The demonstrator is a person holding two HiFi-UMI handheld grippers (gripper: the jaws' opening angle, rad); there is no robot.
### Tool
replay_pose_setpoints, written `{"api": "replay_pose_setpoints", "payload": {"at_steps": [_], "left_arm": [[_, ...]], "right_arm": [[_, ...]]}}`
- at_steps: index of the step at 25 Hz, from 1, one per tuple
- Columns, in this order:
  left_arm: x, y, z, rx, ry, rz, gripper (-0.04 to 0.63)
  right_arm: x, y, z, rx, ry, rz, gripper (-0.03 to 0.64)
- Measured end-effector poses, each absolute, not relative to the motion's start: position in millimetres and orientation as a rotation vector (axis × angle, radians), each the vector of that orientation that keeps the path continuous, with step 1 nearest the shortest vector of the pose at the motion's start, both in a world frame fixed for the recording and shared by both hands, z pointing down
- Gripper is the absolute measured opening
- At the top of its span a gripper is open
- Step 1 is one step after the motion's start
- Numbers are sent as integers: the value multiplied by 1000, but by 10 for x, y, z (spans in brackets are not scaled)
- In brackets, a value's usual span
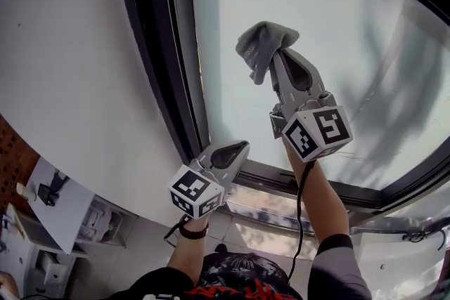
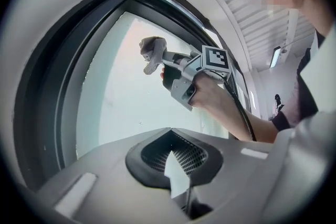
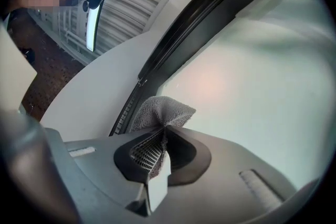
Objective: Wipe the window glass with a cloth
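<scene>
At the far left, a pale wall (image 1: 63, 46) meets the dark window frame (image 1: 151, 46). The left tool (image 1: 230, 153) is held low by a raised forearm with a dark band at the wrist. It points at the frame's lower rail, just beside the bottom left corner of the pane. In the left gripper view its jaws are clenched together with nothing between them, so this hand is idle.

Further right and higher, the grey cloth (image 1: 259, 46) sits bunched at the tip of the right tool (image 1: 278, 60), over the left part of the window glass (image 1: 330, 17) and near the frame's upright. The right gripper view shows the jaws clamped on a fold of the cloth (image 3: 160, 112), with the rest puffed out ahead of the tips.

The cloth looks soft, light and limp, so a pinch on one gathered fold should hold it. The loose wad makes a pad for rubbing. The glass is hard, smooth and breakable, so only fabric should press on it, not the tool's stiff tips.

The right arm is stretched up and forward, with a cable trailing along it and the tool angled toward the pane. I cannot tell whether the cloth touches the glass.
</scene>
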State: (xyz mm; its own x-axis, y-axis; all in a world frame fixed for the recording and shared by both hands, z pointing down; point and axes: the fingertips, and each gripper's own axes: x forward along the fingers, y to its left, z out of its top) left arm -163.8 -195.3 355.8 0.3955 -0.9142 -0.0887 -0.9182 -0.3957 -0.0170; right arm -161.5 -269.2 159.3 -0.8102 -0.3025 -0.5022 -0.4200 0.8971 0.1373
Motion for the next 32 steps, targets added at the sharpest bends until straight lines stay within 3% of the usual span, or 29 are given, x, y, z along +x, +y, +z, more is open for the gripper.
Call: {"api": "replay_pose_setpoints", "payload": {"at_steps": [18, 32], "left_arm": [[-350, -2307, 3611, -2796, 1353, 73, -6], [116, -2427, 3507, -2781, 1301, 47, -6]], "right_arm": [[1025, -3451, 1616, -1157, 2327, 443, 15], [3614, -4018, 1806, -1645, 1994, 386, 15]]}}
